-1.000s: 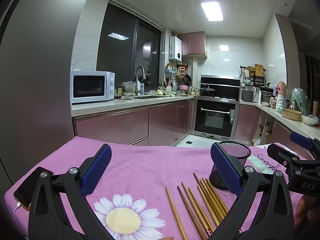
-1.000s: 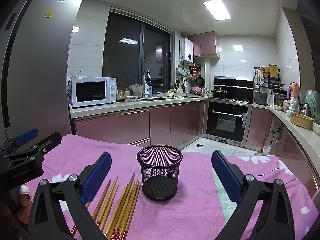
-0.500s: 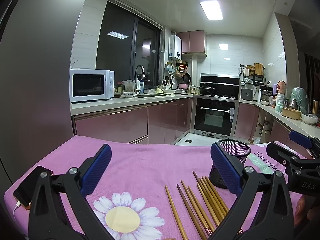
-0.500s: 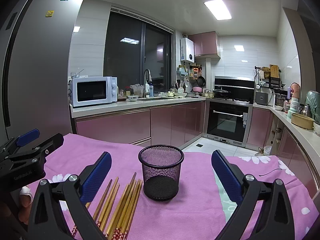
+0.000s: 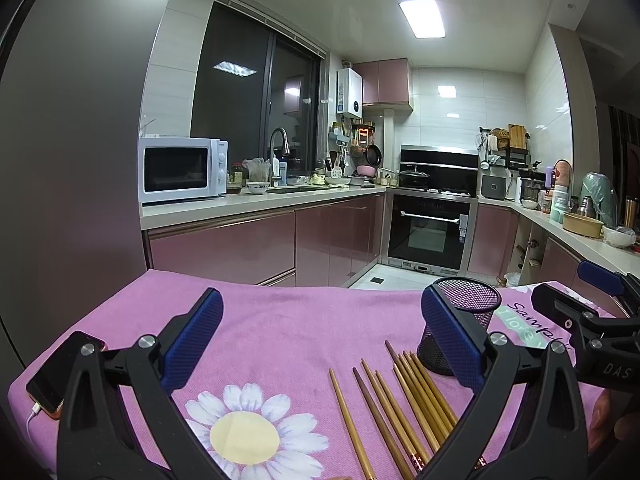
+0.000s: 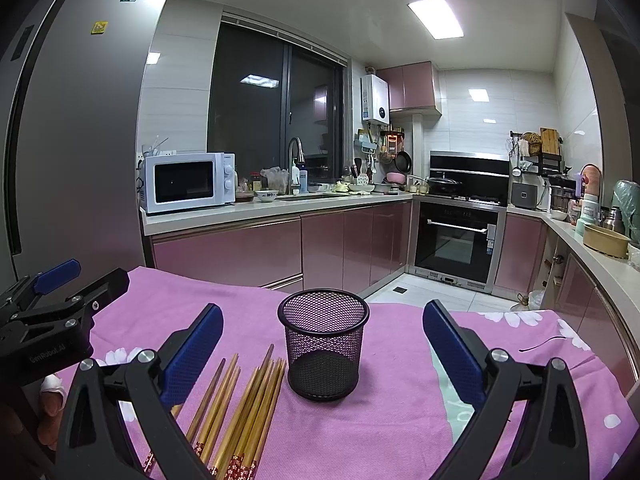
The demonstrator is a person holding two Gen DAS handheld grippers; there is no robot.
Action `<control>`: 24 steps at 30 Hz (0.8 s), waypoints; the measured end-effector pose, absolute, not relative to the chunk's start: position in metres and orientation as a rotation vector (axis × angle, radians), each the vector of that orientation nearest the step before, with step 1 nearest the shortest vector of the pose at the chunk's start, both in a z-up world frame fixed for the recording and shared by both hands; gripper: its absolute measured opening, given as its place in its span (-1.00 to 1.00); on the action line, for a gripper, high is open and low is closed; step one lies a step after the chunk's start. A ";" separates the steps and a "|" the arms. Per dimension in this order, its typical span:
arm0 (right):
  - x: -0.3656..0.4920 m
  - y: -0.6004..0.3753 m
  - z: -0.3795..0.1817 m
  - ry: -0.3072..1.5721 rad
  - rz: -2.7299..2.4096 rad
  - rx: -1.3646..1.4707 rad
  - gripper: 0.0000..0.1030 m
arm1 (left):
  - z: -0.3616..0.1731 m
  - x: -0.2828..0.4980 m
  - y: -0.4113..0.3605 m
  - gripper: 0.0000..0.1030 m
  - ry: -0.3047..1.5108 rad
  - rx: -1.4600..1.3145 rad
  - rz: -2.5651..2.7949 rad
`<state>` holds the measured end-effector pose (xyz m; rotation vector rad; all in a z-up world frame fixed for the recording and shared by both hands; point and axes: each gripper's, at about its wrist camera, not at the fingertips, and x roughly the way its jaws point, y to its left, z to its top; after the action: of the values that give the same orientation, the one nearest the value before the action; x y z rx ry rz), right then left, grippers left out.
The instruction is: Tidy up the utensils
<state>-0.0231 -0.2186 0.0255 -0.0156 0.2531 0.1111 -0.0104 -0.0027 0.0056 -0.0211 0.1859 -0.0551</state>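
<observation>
Several wooden chopsticks [image 5: 404, 404] lie side by side on the pink flowered tablecloth [image 5: 280, 320], just left of an upright, empty black mesh cup [image 6: 323, 344]. The cup also shows in the left wrist view [image 5: 468, 308], partly behind a blue pad. The chopsticks show in the right wrist view [image 6: 244, 404] too. My left gripper [image 5: 320, 340] is open and empty above the cloth, left of the chopsticks. My right gripper [image 6: 323, 352] is open and empty, with the cup between its fingers' line of sight, further ahead.
A phone [image 5: 60, 372] with a cable lies at the cloth's left edge. Beyond the table are pink cabinets, a microwave [image 5: 180, 170], a sink, an oven [image 5: 430, 232] and a cluttered right counter. A grey fridge [image 6: 72, 140] stands on the left.
Both views have shifted only slightly; the cup and chopsticks sit a touch lower in the right view. Nothing was gripped or released.
</observation>
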 end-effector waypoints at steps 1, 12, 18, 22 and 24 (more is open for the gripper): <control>-0.023 -0.219 0.025 0.253 0.110 -0.015 0.88 | 0.006 -0.010 -0.003 0.89 0.186 -0.021 -0.054; -0.023 -0.219 0.026 0.270 0.128 -0.016 0.88 | 0.004 -0.010 -0.004 0.89 0.203 -0.022 -0.052; -0.023 -0.220 0.026 0.280 0.137 -0.019 0.88 | 0.003 -0.010 -0.001 0.89 0.214 -0.022 -0.051; -0.023 -0.221 0.025 0.290 0.142 -0.018 0.88 | 0.003 -0.011 -0.002 0.89 0.224 -0.019 -0.050; -0.022 -0.221 0.025 0.297 0.145 -0.019 0.88 | 0.003 -0.011 -0.003 0.89 0.227 -0.018 -0.049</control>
<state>-0.0225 -0.2208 0.0248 -0.0186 0.2966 0.1454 -0.0114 -0.0032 0.0029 -0.0178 0.2266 -0.0492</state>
